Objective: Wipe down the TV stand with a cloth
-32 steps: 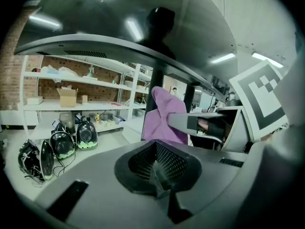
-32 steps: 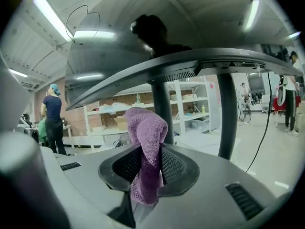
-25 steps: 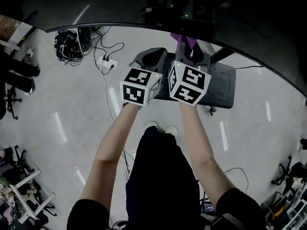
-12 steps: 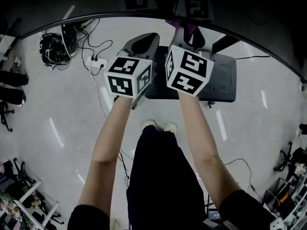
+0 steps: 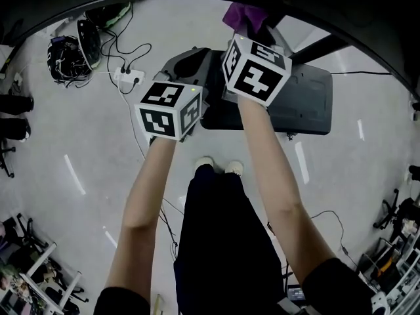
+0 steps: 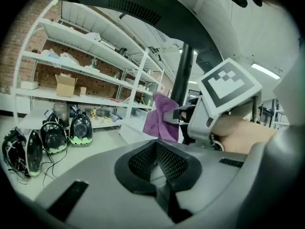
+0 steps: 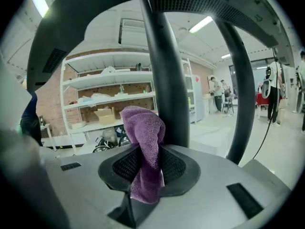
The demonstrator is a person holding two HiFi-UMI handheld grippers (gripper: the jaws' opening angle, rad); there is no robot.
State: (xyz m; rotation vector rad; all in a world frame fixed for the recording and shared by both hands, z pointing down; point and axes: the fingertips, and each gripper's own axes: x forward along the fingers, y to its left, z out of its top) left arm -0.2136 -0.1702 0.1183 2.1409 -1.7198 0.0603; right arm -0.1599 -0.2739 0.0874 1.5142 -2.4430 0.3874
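In the head view my right gripper (image 5: 252,26) is shut on a purple cloth (image 5: 243,15), held up over the dark base of the TV stand (image 5: 308,104) on the floor. In the right gripper view the cloth (image 7: 145,151) hangs bunched from the closed jaws of that gripper (image 7: 145,173), right in front of the stand's black upright pole (image 7: 164,80). My left gripper (image 5: 190,61) is beside it on the left, lower, shut with nothing in it (image 6: 157,168). From the left gripper view I see the cloth (image 6: 162,118) to the right ahead.
A power strip with cables (image 5: 128,77) and black helmets (image 5: 65,51) lie on the pale floor at the left. White shelving with boxes (image 6: 86,70) stands behind. A second slanted black strut (image 7: 240,89) rises at the right. The person's feet (image 5: 216,168) stand near the base.
The right gripper with the cloth has moved up and forward towards the stand's pole. The left gripper has dropped back and to the left, staying shut.
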